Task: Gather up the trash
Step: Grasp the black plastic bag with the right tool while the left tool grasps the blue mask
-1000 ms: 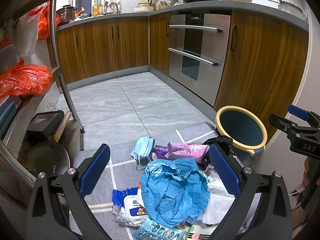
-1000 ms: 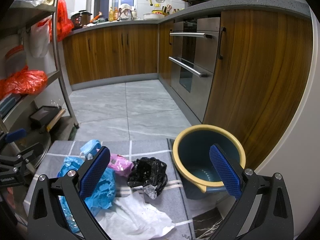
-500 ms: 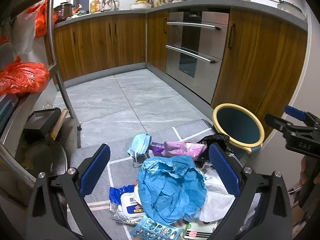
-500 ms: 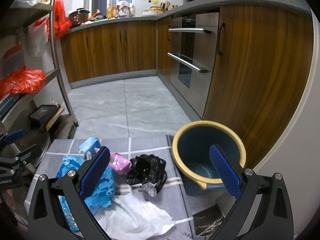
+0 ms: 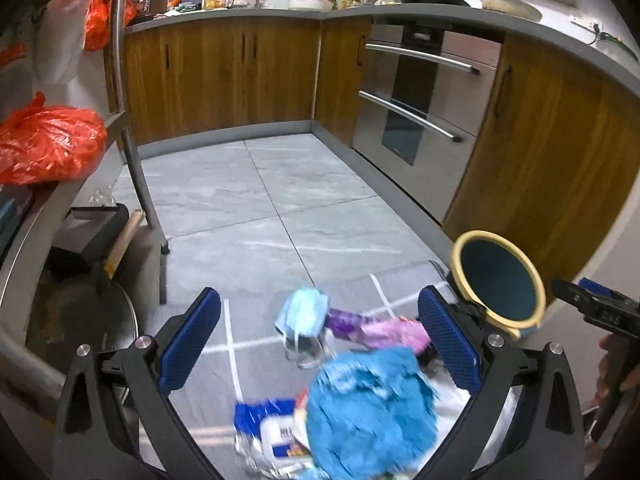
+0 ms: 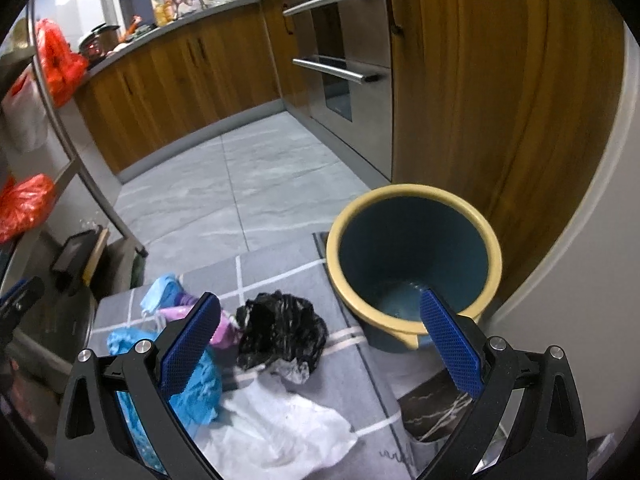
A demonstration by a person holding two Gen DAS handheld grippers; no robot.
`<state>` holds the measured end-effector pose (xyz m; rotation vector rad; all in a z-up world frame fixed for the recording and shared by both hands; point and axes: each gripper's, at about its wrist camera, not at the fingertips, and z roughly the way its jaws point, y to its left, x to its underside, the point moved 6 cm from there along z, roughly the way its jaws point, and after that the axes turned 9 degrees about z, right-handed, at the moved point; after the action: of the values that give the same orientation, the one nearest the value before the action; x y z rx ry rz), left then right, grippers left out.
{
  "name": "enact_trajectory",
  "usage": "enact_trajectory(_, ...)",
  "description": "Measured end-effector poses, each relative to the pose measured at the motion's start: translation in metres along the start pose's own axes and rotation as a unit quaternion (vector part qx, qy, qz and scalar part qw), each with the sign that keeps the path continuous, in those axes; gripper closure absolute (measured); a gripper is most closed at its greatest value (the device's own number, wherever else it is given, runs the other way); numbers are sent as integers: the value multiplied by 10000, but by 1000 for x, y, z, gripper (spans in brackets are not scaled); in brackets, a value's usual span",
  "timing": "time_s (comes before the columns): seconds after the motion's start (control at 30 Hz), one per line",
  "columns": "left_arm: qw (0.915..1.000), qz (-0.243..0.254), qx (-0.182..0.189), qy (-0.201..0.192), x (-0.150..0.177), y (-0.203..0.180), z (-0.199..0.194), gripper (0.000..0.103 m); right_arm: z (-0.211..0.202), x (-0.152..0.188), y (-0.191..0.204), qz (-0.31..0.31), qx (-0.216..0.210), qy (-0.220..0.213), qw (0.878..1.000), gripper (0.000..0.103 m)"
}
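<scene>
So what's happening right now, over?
Left gripper and right gripper open, empty. Trash pile on grey mat: crumpled blue paper, black plastic bag. Yellow-rimmed blue bin empty, unobstructed.

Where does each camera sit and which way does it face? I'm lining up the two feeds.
Left wrist: on the left gripper, looking down over the blue crumpled bag toward the kitchen cabinets; open jaws show.
Right wrist: on the right gripper, facing the bin; open jaws show.
Shared: bin, blue bag, face mask, grey mat.

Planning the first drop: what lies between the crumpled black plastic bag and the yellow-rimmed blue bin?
Only bare grey mat, in the right wrist view, separates black bag and bin.
</scene>
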<state>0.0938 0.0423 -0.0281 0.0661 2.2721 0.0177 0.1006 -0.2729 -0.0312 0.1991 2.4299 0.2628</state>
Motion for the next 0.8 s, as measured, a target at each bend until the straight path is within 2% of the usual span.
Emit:
enact_trajectory(0.2, 9999, -36, 43, 86, -9, 21, 48, 6, 36, -8, 7, -1, -56, 117, 9999, 5)
enact_trajectory(0.43, 9985, 43, -174, 521, 5, 42, 109, 6, 77, -6, 17, -153, -62, 367, 9992, 7)
enact_trajectory(0.53, 9969, 94, -54, 779, 17, 43, 134, 8, 89, 0, 20, -175, -122, 608, 9979, 16)
enact_trajectory(0.6, 9955, 148, -2, 936, 27, 42, 147, 20, 96, 6, 23, -279, -131, 756, 9967, 24)
enact_trajectory(0.73, 9928, 19, 264, 1166, 46, 38, 166, 30, 105, 21, 29, -420, -279, 1062, 9931, 34)
enact_trajectory(0.8, 9911, 127, 320, 1286, 53, 34, 172, 39, 107, 26, 30, -459, -330, 1142, 9918, 42)
